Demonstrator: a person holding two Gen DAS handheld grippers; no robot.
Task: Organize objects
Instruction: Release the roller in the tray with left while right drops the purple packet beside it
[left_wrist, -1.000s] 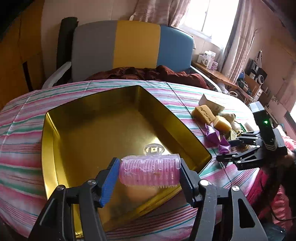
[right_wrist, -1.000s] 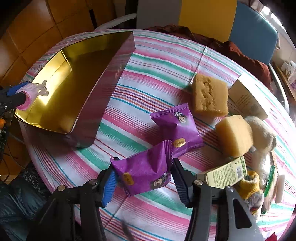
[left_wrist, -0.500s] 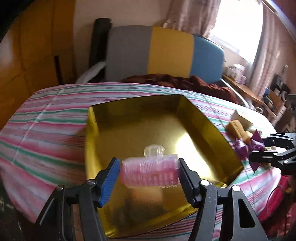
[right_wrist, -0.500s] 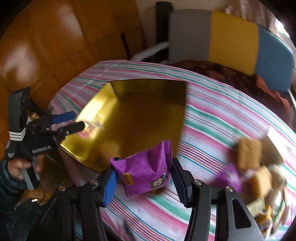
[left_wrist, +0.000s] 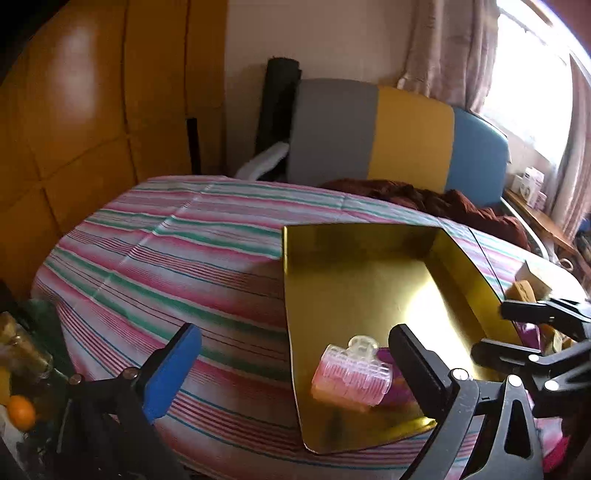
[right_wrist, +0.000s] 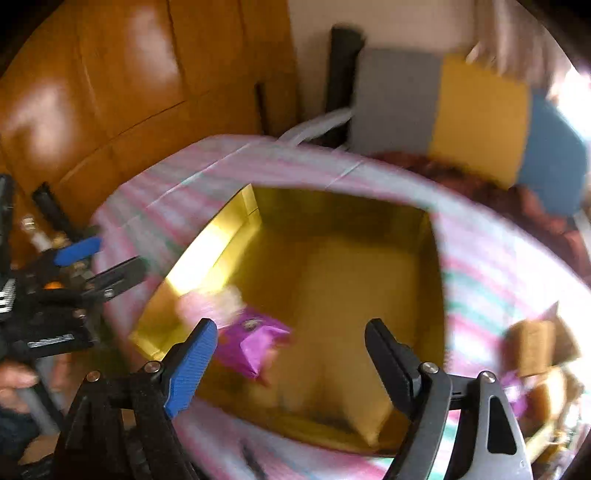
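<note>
striped tablecloth table (left_wrist: 177, 258), gold tray (left_wrist: 362, 280) on it, sponge cakes (right_wrist: 532, 347) beside

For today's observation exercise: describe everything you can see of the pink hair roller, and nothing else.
The pink hair roller is a short cylinder of translucent pink plastic, ridged with rows of small bristles, with a clear plastic clip at its upper end. It lies on its side on the floor of the gold tin, near the front corner, free of both grippers. A purple snack packet lies right beside it, seemingly touching. The right wrist view shows it only as a pink blur.
</note>
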